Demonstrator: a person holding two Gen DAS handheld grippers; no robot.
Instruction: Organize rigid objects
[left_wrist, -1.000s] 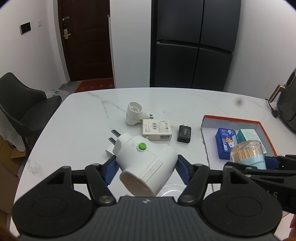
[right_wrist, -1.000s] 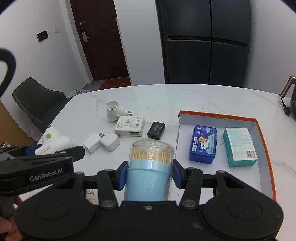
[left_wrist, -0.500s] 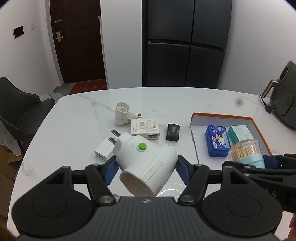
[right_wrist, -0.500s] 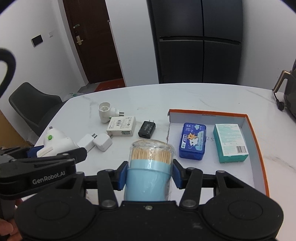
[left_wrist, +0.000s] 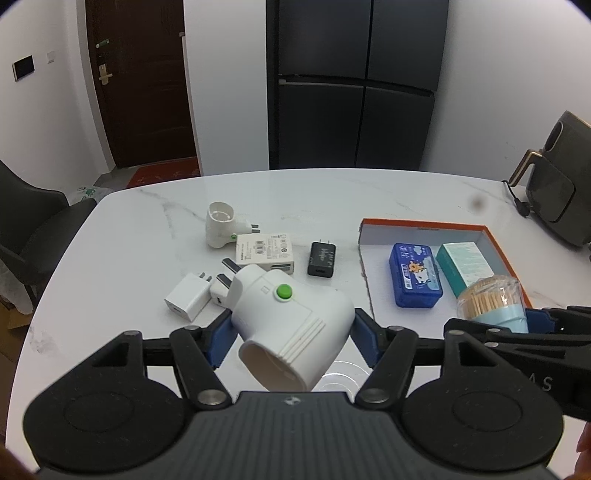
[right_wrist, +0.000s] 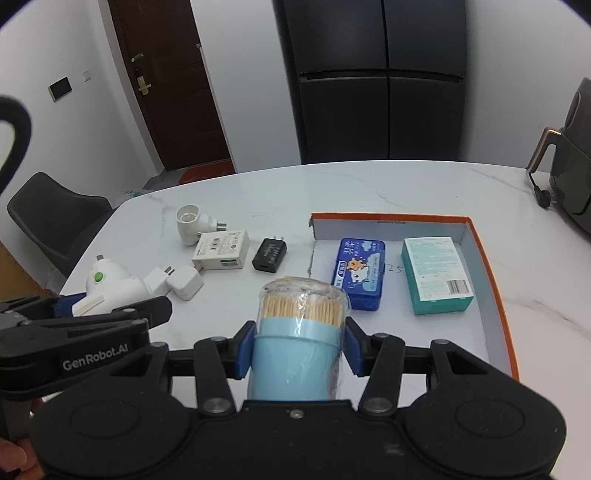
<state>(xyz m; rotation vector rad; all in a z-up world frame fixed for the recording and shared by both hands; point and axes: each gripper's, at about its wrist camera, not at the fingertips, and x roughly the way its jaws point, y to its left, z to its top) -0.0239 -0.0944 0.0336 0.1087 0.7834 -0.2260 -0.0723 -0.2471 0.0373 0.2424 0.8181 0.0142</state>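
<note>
1. Left wrist view. The left gripper (left_wrist: 291, 334) is clamped on a white adapter (left_wrist: 291, 325), its blue pads pressing the two flanks of the barrel; the adapter hangs above the near part of the tabletop (left_wrist: 314, 199), prongs pointing away, green button up.
2. The adapter is judged light, rigid and smooth-shelled. Its rounded barrel could twist between flat pads, so the ribbed mid-body, where it is taken now, looks like the soundest hold; the prongs are best left alone.
3. At the right edge of this view the toothpick jar (left_wrist: 493, 301) shows, held near the tray's (left_wrist: 424, 224) near right corner.
4. Right wrist view. The right gripper (right_wrist: 299, 349) is closed on the jar (right_wrist: 301, 332), pads on the pale blue base, below the clear cap. The jar is carried above the near edge of the tabletop (right_wrist: 369, 188), just left of the tray's (right_wrist: 480, 243) left wall.
5. The jar is judged light and stiff, with a glossy wrap that may slip. Whether the cap is fixed cannot be told, so the base is the safer hold, and the jar should be kept upright.
6. In the tray lie a blue box (right_wrist: 360, 271) and a teal box (right_wrist: 436, 273), apart; bare floor remains along its near edge.
7. Loose plugs (right_wrist: 221, 254) lie near the table's left middle.
</note>
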